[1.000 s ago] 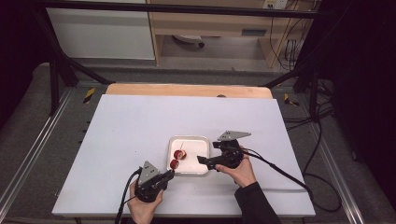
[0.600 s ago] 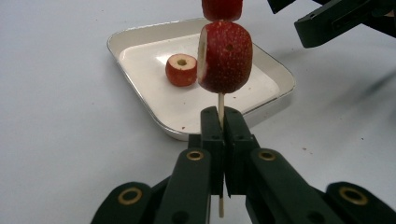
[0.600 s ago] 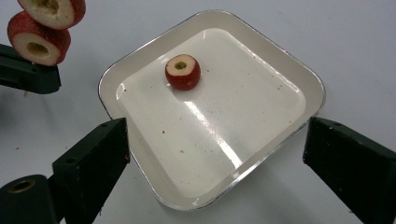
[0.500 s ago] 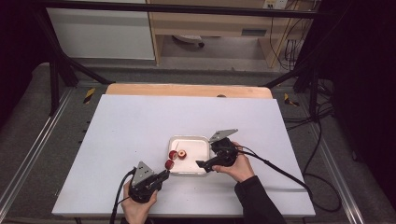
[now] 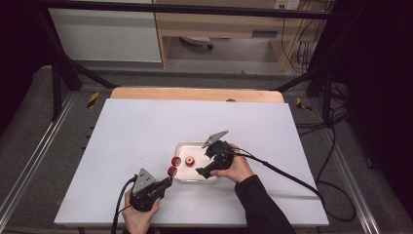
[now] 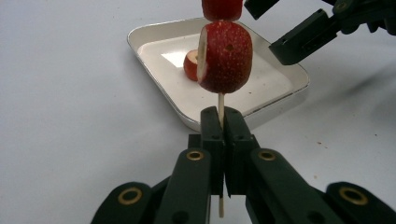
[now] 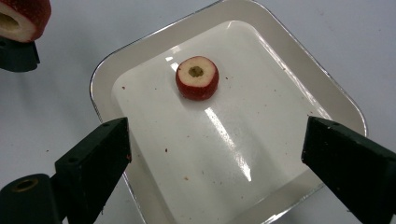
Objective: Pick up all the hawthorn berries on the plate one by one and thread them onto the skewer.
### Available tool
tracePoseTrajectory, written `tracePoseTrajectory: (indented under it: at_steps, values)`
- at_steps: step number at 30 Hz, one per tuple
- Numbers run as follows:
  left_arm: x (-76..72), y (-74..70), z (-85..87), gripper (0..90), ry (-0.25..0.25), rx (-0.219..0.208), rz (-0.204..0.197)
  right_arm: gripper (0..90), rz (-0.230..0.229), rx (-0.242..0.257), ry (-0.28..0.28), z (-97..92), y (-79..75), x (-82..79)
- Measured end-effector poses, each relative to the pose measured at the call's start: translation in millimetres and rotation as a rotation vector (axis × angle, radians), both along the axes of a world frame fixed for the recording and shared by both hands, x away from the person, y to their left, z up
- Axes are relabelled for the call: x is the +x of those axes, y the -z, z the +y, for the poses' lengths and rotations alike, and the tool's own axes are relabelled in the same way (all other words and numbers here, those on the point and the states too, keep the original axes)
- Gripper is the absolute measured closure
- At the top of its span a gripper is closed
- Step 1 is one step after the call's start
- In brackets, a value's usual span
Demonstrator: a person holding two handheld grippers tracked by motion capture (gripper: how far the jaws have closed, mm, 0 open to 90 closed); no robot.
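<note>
Holding a thin wooden skewer (image 6: pixel 221 105), the left gripper (image 5: pixel 163 184) at the near left is clenched on the stick, with two red fruit slices (image 6: pixel 225 57) already threaded above its jaws, just left of the white tray (image 5: pixel 181 176). One more slice (image 7: pixel 197 78) lies cut face up in the tray's left half. To the right, the right gripper (image 7: pixel 215 154) hovers over the tray, jaws spread wide and grasping nothing. To do this step well, I would lower it straight over the loose slice, centre both pads on its red sides, close gently so the soft flesh isn't crushed, and keep the skewer steady for threading
</note>
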State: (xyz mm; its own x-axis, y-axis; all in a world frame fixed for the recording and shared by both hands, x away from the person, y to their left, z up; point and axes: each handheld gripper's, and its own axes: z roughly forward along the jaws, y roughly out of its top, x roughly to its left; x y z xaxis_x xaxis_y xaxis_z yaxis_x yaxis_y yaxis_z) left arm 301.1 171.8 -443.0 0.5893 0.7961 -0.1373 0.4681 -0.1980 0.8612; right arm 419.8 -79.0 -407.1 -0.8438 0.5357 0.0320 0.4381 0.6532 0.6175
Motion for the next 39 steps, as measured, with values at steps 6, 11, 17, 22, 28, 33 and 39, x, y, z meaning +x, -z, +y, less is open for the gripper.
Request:
tracePoseTrajectory:
  at_steps: [6, 11, 17, 22, 28, 33, 39]
  values:
    - [-0.1, -0.5, 2.1, 88.2, -0.006, -0.002, -0.001, 11.1, 0.003, -0.027, -0.039, 10.7, 0.9, 6.8]
    - [-0.3, -0.5, 3.8, 88.2, -0.008, -0.004, -0.002, 13.3, 0.01, -0.045, -0.06, 17.8, -0.4, 13.3]
    - [-0.3, -0.7, 6.2, 88.2, -0.015, -0.007, -0.004, 15.5, 0.019, -0.075, -0.088, 26.7, 2.0, 20.0]
    - [-0.1, 0.1, 7.5, 88.2, -0.016, -0.007, -0.003, 21.7, 0.025, -0.083, -0.114, 34.6, 4.5, 24.0]
    - [0.0, 1.3, 8.4, 88.2, -0.016, -0.014, 0.004, 30.2, 0.032, -0.082, -0.145, 42.6, 4.9, 28.1]
    - [0.3, 1.9, 7.9, 88.2, -0.016, -0.006, 0.003, 35.9, 0.04, -0.109, -0.168, 46.5, 6.4, 31.3]
    - [0.5, 2.0, 7.5, 88.2, -0.012, -0.001, 0.003, 43.7, 0.043, -0.144, -0.206, 53.4, 9.6, 32.9]
